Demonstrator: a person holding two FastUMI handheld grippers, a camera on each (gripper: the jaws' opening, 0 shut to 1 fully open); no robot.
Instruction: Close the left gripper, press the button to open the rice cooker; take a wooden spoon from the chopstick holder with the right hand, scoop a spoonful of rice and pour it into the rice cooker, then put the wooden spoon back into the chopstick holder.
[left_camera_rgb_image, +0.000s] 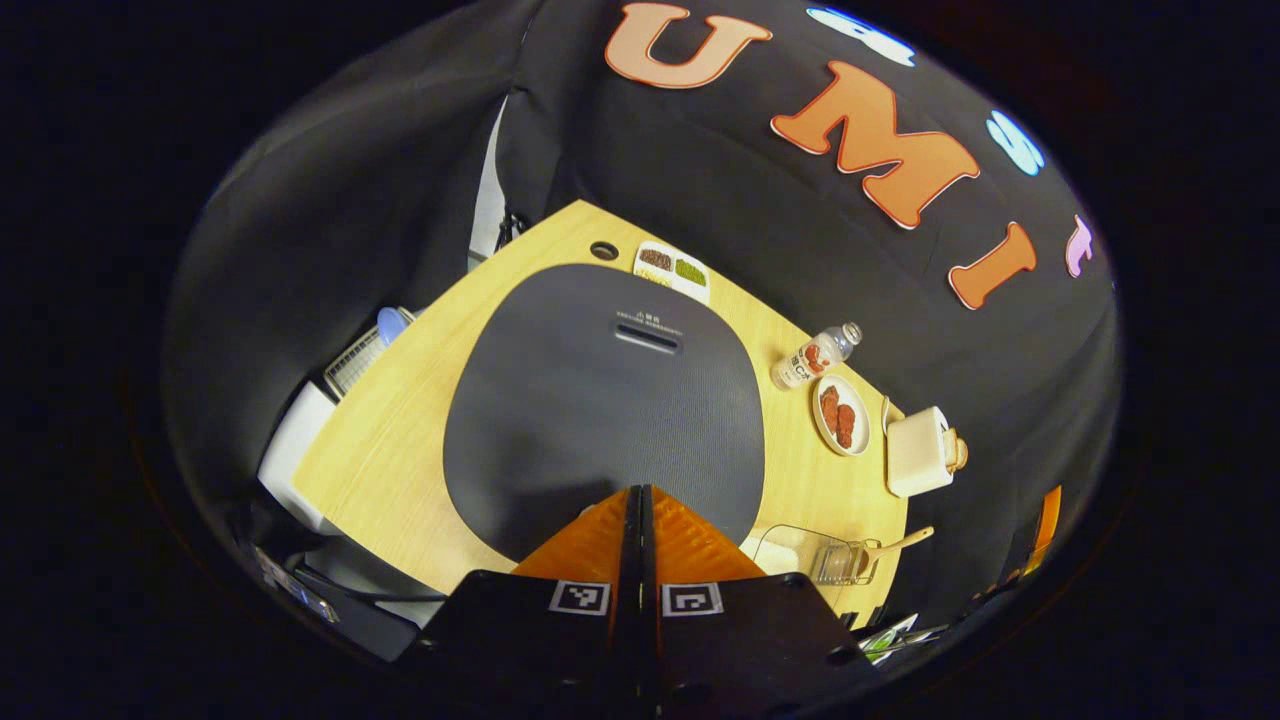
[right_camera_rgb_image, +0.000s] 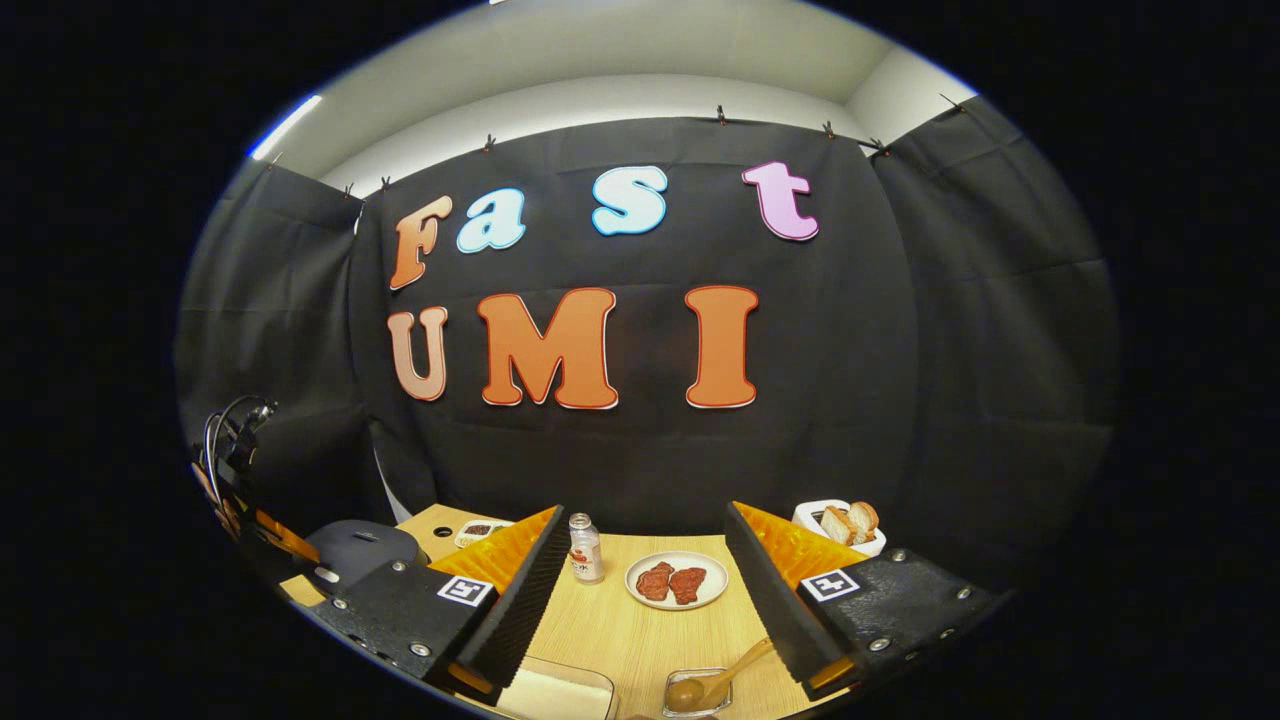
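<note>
In the left gripper view my left gripper (left_camera_rgb_image: 640, 492) is shut with nothing between its orange fingers, its tips over the near edge of the dark grey rice cooker lid (left_camera_rgb_image: 600, 400). The lid is down. A wooden spoon (left_camera_rgb_image: 897, 544) leans in a clear holder (left_camera_rgb_image: 843, 562) beside a clear rice container (left_camera_rgb_image: 785, 548). In the right gripper view my right gripper (right_camera_rgb_image: 645, 585) stands open above the table, holding nothing. Just below it are the wooden spoon (right_camera_rgb_image: 718, 678) in its holder (right_camera_rgb_image: 697, 695) and the rice container (right_camera_rgb_image: 555, 697). At far left, the rice cooker (right_camera_rgb_image: 362, 548) sits under the left gripper (right_camera_rgb_image: 262, 530).
On the wooden table (right_camera_rgb_image: 620, 630) stand a plate of red meat (right_camera_rgb_image: 676, 581), a small bottle (right_camera_rgb_image: 585, 549) and a white toaster with bread (right_camera_rgb_image: 842, 524). A small tray of beans (left_camera_rgb_image: 672, 268) lies behind the cooker. A white crate (left_camera_rgb_image: 360, 358) sits off the table's left edge.
</note>
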